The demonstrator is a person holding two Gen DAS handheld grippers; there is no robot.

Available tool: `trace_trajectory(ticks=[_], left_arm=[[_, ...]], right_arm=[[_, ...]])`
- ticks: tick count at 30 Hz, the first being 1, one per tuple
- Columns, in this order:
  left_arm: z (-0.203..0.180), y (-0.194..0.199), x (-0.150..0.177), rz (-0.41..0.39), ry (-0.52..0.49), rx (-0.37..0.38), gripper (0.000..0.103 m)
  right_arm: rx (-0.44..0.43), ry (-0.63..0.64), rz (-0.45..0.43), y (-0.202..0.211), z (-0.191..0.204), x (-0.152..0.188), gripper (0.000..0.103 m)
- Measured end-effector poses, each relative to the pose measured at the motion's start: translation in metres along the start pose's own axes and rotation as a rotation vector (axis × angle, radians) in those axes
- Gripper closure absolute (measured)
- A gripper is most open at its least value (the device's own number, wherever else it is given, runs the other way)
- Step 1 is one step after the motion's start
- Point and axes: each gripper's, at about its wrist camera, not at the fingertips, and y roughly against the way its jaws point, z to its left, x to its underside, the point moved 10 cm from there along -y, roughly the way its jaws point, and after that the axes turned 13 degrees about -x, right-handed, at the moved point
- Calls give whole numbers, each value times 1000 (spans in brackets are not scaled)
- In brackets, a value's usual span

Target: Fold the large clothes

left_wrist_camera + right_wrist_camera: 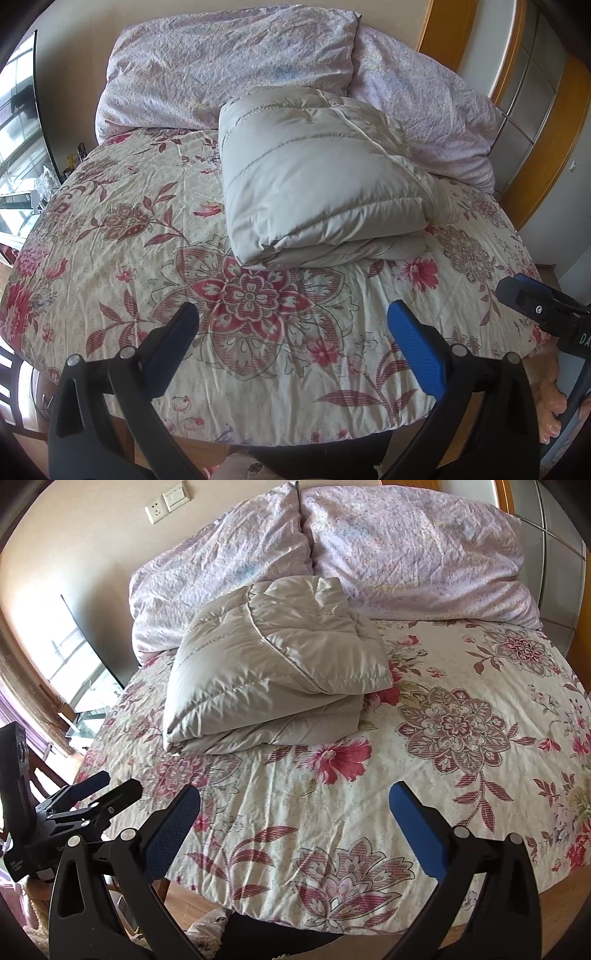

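Lying folded, jacket (317,177) lengthwise toward pillows (229,66)

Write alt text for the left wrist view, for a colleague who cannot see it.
A folded, puffy beige quilted jacket lies on a cream bedsheet with red flowers, ahead of the open, empty left gripper. Two lilac crinkled pillows lie behind it; the right gripper shows at the right edge.
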Motion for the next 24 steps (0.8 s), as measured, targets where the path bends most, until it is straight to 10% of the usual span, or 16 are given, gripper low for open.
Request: trace_trajectory(ticks=[24], left_arm=[[-11, 11, 1, 14, -4, 29, 2]], right_arm=[[-100, -55, 4, 9, 12, 1, 1]])
